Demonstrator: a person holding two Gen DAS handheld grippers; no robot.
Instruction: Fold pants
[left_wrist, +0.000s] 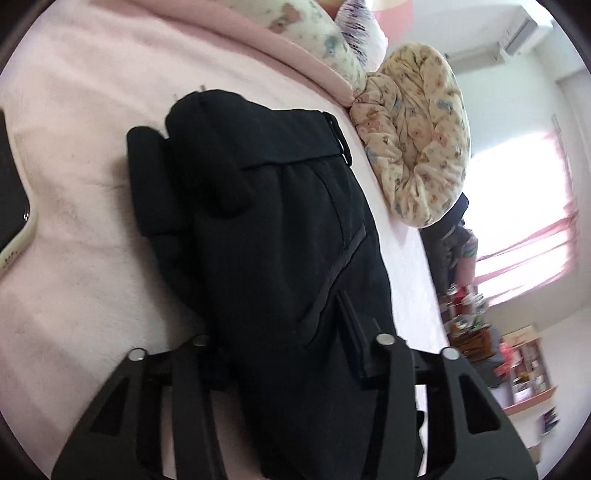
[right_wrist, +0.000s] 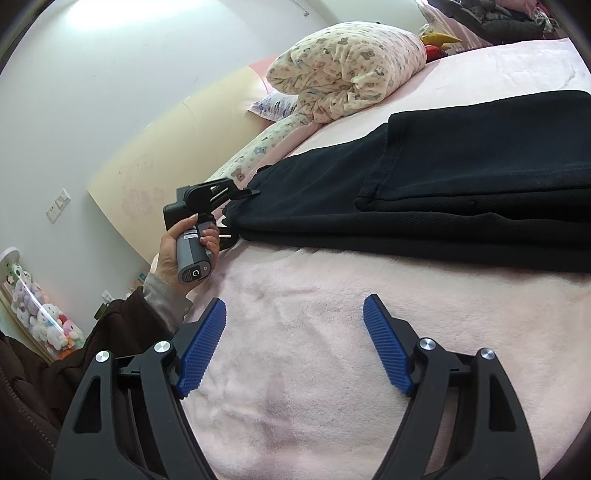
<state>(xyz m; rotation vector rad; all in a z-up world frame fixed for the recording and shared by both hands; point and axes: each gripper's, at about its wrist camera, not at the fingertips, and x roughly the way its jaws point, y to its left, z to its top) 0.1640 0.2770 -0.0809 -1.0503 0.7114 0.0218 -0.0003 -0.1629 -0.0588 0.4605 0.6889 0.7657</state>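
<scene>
Blue ribbed pads of the right gripper (right_wrist: 293, 347) stand wide apart over bare pink blanket (right_wrist: 295, 387), grasping nothing. Far left in that view, a hand (right_wrist: 173, 254) holds the left gripper (right_wrist: 236, 212), clenched on the waist end of the black pants (right_wrist: 461, 184), fabric bunched between its fingers. Pants lie on the bed with their long axis running left to right, already doubled, near edge straight. Open blanket lies near; a bundled quilt (right_wrist: 343, 70) sits beyond
</scene>
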